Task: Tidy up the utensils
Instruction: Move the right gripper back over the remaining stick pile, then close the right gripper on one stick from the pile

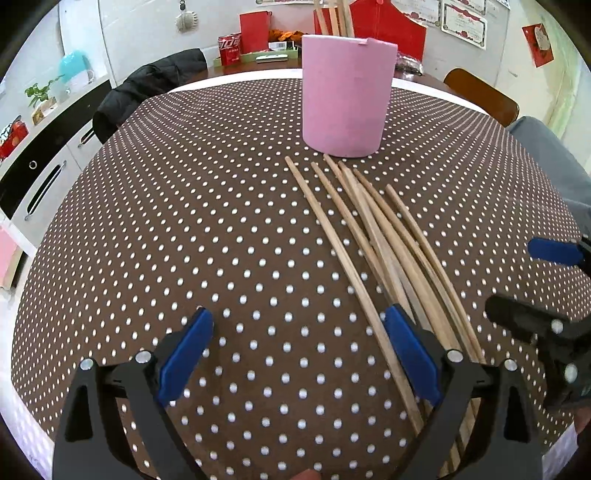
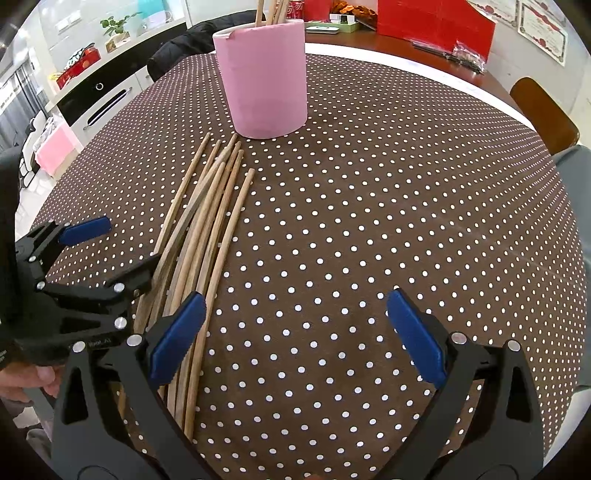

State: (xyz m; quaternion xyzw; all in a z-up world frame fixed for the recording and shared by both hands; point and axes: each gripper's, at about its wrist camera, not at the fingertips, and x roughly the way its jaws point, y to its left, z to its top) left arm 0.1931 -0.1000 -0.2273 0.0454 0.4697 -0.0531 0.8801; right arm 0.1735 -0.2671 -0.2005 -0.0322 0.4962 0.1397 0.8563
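Observation:
Several wooden chopsticks (image 1: 373, 236) (image 2: 207, 229) lie fanned on the brown dotted tablecloth, tips pointing at a pink cylindrical holder (image 1: 347, 96) (image 2: 264, 74). A few more chopsticks (image 1: 332, 18) (image 2: 273, 11) stand inside the holder. My left gripper (image 1: 299, 325) is open, just left of the pile, its right pad over the near ends. My right gripper (image 2: 295, 310) is open on the pile's right side, its left pad above the outermost stick. Each gripper also shows at the edge of the other's view: the right gripper (image 1: 524, 280), the left gripper (image 2: 129, 243).
The round table (image 1: 184, 221) (image 2: 406, 184) has a white rim. A dark jacket (image 1: 147, 88) hangs on a chair at the far left, and a brown chair back (image 1: 484, 96) stands far right. Beyond lie a red can (image 1: 229, 48), red boxes and a green tray.

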